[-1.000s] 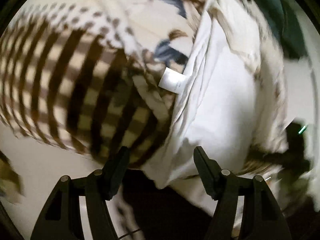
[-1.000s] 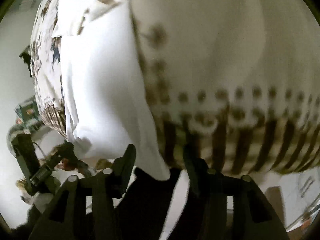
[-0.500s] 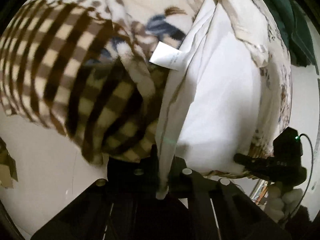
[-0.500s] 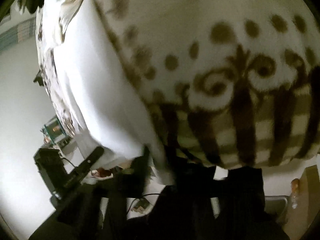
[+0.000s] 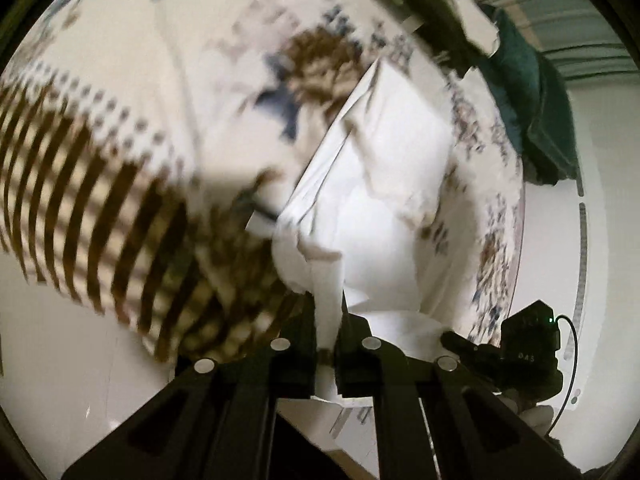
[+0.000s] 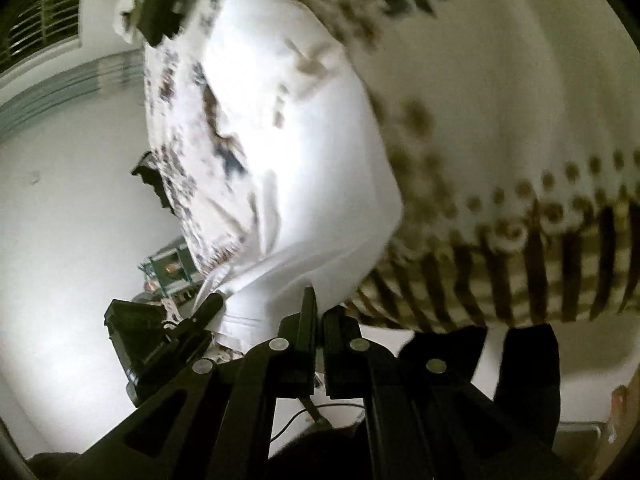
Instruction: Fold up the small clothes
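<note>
A small white garment (image 5: 384,216) with a printed edge lies across a cream blanket patterned in brown stripes (image 5: 80,208). My left gripper (image 5: 326,320) is shut on a bunched white corner of it, and the cloth hangs through between the fingers. In the right wrist view the same white garment (image 6: 312,184) rises from my right gripper (image 6: 318,312), which is shut on another corner of it. The right gripper shows in the left wrist view as a dark body (image 5: 520,352) at lower right. The left gripper appears at lower left of the right wrist view (image 6: 160,340).
A dark green cloth (image 5: 536,120) lies at the far right past the garment. Another dark object (image 5: 424,12) sits at the top. The striped blanket (image 6: 520,240) fills the right side of the right wrist view. A small green box (image 6: 170,270) stands beyond the blanket's edge.
Both grippers went from open beside the garment's edge to shut on it, then lifted. The white cloth has bunched and risen off the striped blanket.
</note>
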### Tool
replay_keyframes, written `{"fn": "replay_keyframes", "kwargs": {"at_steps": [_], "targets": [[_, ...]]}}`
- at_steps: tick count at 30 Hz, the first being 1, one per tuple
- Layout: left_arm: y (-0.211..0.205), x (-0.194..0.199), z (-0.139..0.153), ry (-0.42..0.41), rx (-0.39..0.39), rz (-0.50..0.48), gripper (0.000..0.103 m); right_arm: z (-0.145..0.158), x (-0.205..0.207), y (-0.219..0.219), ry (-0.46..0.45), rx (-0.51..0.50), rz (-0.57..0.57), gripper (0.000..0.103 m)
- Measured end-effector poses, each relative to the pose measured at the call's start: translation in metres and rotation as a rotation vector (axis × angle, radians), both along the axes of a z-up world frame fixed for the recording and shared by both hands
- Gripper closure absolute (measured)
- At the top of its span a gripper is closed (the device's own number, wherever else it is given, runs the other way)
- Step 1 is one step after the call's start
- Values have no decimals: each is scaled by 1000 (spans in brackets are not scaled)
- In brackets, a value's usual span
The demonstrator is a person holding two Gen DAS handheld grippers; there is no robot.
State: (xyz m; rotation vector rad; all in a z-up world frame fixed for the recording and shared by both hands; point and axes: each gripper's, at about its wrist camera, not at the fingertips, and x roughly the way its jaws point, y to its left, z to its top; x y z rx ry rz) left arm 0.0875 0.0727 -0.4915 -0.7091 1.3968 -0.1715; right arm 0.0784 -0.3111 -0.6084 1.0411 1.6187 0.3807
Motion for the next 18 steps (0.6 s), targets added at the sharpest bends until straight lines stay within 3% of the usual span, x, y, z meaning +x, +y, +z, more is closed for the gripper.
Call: {"fn": "replay_keyframes", "kwargs": {"at_steps": [5,9,14,17,18], "targets": [[0,34,7,-59,-32,32,99,26,37,-17,-53,-2,-63,101],[-13,92,10,-123,-57,26,99,36,70,-26,-90,-9,-128,101],[-25,168,2,-180,-76,11,99,38,143,-43,-129,-38,-224,101],[-30,219,-18,-164,-77,3,97,29,196,-47,-137,-70,-249,101],[-30,234,-25,-152,-77,-2,92,26,212,-47,-138,-72,-252,100]]}}
